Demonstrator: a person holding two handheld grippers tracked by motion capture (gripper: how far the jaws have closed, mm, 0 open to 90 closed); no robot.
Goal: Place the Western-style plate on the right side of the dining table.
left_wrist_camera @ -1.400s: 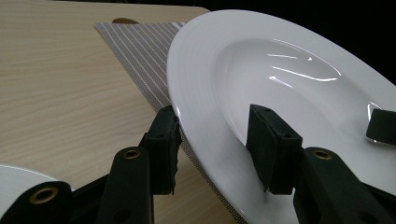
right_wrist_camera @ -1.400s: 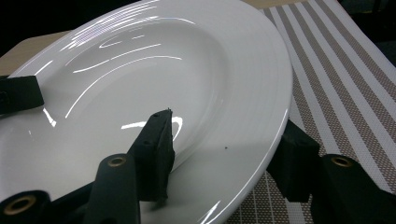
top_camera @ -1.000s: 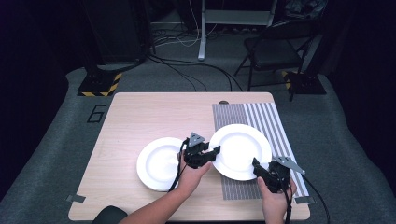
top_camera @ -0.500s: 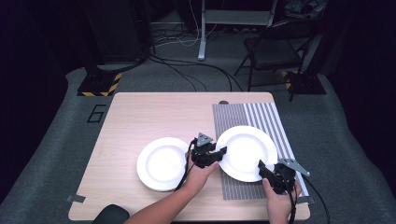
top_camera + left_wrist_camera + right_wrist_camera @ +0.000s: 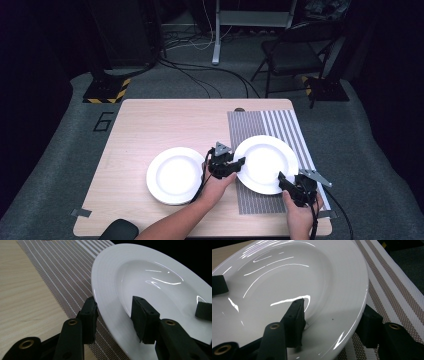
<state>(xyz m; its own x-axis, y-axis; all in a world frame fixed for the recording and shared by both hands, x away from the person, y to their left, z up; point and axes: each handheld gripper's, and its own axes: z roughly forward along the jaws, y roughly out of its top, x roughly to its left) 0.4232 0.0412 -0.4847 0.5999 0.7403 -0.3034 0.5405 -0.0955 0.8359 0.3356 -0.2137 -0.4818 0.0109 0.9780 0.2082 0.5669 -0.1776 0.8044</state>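
A white deep plate (image 5: 265,162) sits over the striped placemat (image 5: 260,122) at the table's right, gripped at two points on its rim. My left gripper (image 5: 239,164) has the plate's left rim between its jaws. In the left gripper view one jaw of the left gripper (image 5: 115,315) lies under the rim and the other on the plate (image 5: 150,277). My right gripper (image 5: 282,179) is shut on the near right rim. In the right gripper view the right gripper (image 5: 332,320) straddles the plate (image 5: 299,272). A second white plate (image 5: 175,175) lies flat on the wood to the left.
The wooden table (image 5: 150,125) stands on grey carpet. A folding chair (image 5: 295,50), cables and a stand base lie beyond the far edge. A dark rounded object (image 5: 119,230) pokes in at the near left edge. Both forearms come in from the bottom.
The gripped plate and both grippers have shifted slightly to the right, further onto the striped mat and away from the left plate. The left plate has not moved.
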